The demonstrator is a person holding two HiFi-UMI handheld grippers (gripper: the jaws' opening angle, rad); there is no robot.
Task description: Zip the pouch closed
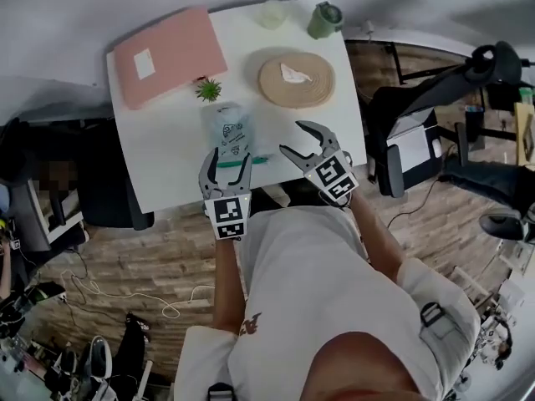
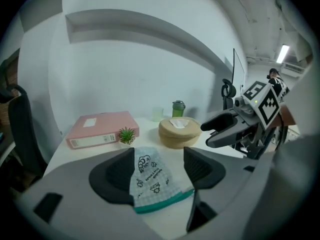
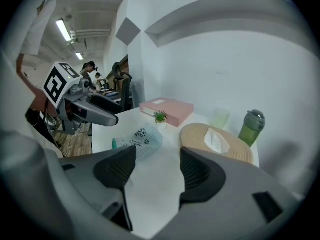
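Currently left tongs (image 1: 227,159) open around pouch (image 1: 226,129) end; right tongs (image 1: 292,138) open, empty.

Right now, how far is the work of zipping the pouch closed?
Nothing looks done yet: the pouch lies flat on the table, held by neither gripper. In hand: the left gripper is open with the pouch's near end between its jaws, untouched; the right gripper is open over bare table beside it. Left: grip the pouch and pull along its teal zip edge.
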